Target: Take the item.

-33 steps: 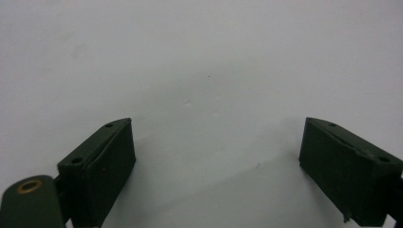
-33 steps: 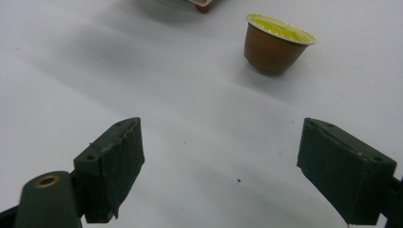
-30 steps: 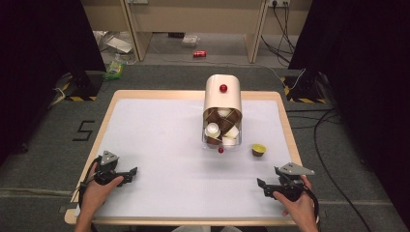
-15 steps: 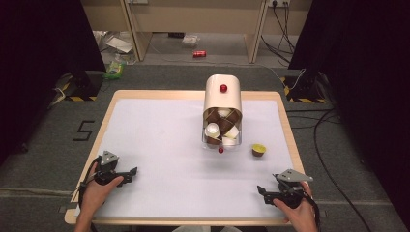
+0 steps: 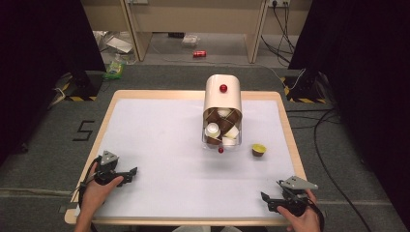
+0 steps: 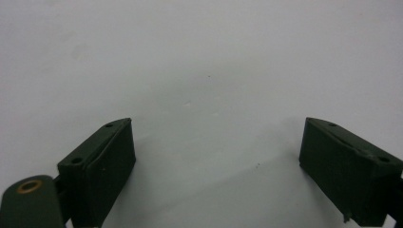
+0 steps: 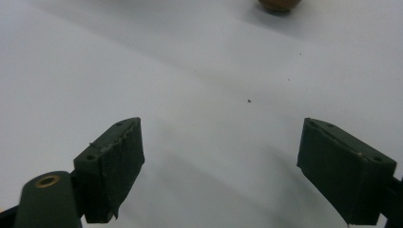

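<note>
— Which hand sat nearer the loose capsule (image 5: pixel 258 150)?
— The right gripper (image 5: pixel 267 199), jaws spread, empty; capsule lay far of it, right of the dispenser (image 5: pixel 223 110). Left gripper (image 5: pixel 129 172) gaped too.

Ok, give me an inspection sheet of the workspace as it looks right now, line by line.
Surface: white table top with a wooden rim, a few small specks.
Job's things: cream dispenser with a red knob, capsules stacked in its clear lower part; one yellow-topped capsule loose on the table to its right.
Clutter: small red ball in front of the dispenser.
Grippers: left tongs open, empty; right tongs open, empty; both near the front edge.
Cables: several on the floor at right.
Surroundings: red can and litter on the floor.
</note>
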The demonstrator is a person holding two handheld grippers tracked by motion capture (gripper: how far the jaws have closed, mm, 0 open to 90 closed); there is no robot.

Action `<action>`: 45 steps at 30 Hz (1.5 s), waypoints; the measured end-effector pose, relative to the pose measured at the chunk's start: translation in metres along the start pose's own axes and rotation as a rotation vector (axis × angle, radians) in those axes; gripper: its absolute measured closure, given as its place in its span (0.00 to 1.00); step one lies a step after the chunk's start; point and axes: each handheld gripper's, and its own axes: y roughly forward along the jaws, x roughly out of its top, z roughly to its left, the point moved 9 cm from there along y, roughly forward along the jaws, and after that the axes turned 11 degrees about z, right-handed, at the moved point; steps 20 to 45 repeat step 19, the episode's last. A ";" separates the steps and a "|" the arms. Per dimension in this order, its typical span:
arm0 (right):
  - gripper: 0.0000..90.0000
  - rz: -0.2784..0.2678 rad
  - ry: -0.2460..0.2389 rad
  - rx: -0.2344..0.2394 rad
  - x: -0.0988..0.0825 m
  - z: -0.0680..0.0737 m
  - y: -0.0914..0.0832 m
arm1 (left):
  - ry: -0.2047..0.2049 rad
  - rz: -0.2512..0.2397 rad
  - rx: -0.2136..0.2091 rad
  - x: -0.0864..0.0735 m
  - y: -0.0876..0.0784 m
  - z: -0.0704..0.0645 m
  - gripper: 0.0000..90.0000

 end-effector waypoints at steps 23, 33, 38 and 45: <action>0.18 0.025 -0.031 -0.012 -0.017 0.005 -0.001 | 0.000 0.000 0.001 0.000 0.000 0.000 0.12; 0.18 0.025 -0.031 -0.012 -0.017 0.005 -0.001 | 0.000 0.000 0.001 0.000 0.000 0.000 0.12; 0.18 0.025 -0.031 -0.012 -0.017 0.005 -0.001 | 0.000 0.000 0.001 0.000 0.000 0.000 0.12; 0.18 0.025 -0.031 -0.012 -0.017 0.005 -0.001 | 0.000 0.000 0.001 0.000 0.000 0.000 0.12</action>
